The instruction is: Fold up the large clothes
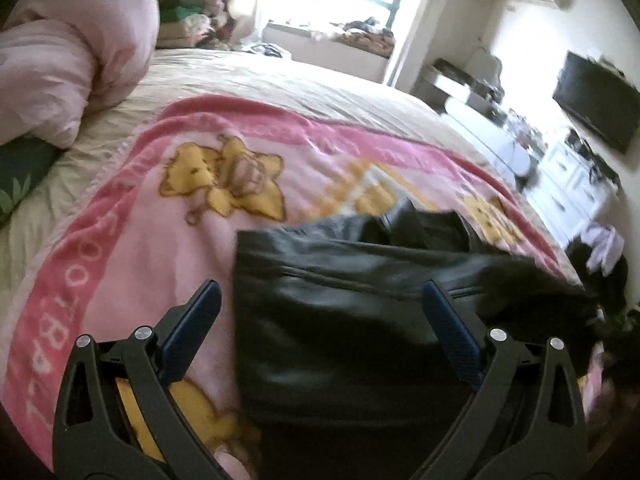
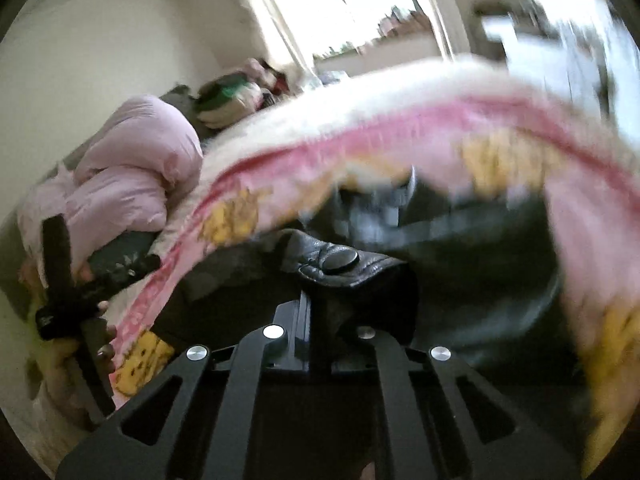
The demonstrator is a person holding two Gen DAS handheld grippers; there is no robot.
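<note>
- The black leather jacket lies on the pink blanket, near the bed's near edge, long axis across.
- The left tongs stand wide open, empty, just above it.
- The right tongs are closed on its snap tab, so they are nearer.

Jacket lies on blanket, quilt behind on bed

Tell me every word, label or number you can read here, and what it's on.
White capital letters run along the pink border of the blanket, rotated; it looks like "FOOTBALL", but only "OOTBALL" is fairly legible.
More white lettering along the blanket's top border: too blurred to read.
Snap button on the black jacket: no legible marking.
In the right wrist view, the blanket is motion-blurred; nothing readable.
</note>
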